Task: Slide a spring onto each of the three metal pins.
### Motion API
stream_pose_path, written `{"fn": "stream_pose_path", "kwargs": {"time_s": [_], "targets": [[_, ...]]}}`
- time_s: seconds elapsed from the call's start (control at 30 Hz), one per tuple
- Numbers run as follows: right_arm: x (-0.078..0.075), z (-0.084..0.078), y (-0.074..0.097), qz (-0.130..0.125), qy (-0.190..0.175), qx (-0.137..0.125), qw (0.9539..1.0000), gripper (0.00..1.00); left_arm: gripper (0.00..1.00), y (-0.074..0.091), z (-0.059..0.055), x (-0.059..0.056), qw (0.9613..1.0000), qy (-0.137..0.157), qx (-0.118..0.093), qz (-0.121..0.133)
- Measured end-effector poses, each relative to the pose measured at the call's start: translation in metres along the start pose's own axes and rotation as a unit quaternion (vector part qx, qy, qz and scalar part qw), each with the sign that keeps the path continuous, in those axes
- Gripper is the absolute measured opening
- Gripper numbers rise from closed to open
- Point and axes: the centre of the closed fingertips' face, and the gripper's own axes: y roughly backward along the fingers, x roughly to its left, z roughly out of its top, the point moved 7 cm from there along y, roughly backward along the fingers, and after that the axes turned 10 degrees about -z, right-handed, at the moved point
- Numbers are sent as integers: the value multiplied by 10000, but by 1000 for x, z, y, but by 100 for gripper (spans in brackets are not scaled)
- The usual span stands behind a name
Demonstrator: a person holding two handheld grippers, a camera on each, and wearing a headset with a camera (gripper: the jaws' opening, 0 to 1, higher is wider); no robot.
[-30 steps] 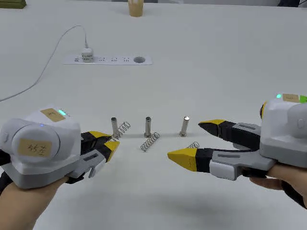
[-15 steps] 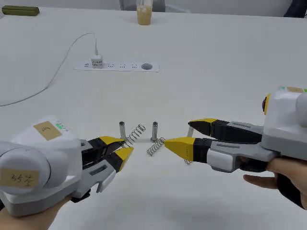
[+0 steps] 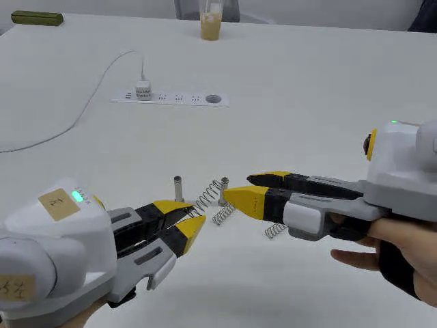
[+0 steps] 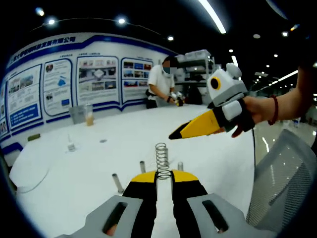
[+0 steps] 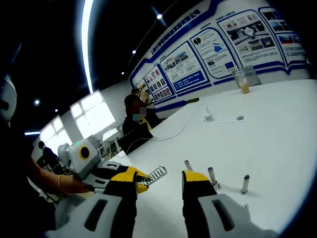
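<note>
Yellow-tipped, my left tool point(image 4: 162, 174) pinches a spring point(image 4: 162, 157) clear of the desk point(image 4: 99, 163), near the middle pin point(image 4: 142, 166). First threading, I judge: next, align its bore over a pin. My right tool point(image 5: 163, 179) gapes empty.

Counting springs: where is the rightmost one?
Head view: the small coiled metal spring lies on the white table, right of centre, just beneath the right claw.

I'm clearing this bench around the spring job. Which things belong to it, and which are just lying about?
Part of the job:
- metal pins
- held spring, in the left gripper fingers
- loose springs on the table
- right gripper, open

Lying about:
- power strip
- charger and cable
- cup of drink
- green object
</note>
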Motion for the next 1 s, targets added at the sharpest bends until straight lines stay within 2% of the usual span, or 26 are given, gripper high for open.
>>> {"fn": "stream_pose_path", "kwargs": {"time_s": [0.27, 0.6, 0.77, 0.87, 1.0], "targets": [[3, 0, -4, 144, -393, 25, 9991, 30, 10, 2, 5, -5, 9995, 40, -302, -92], [8, -1, -6, 330, -733, 33, 9968, 23, 10, 1, 12, -11, 9982, -56, -522, -281], [7, -2, -7, 364, -828, 52, 9959, 19, 10, -1, 13, -13, 9976, -101, -578, -378], [8, -3, -7, 448, -949, 49, 9945, 15, 10, -1, 13, -15, 9975, -163, -555, -414], [8, -3, -7, 476, -987, 61, 9940, 14, 10, -1, 13, -15, 9976, -155, -532, -422]]}}
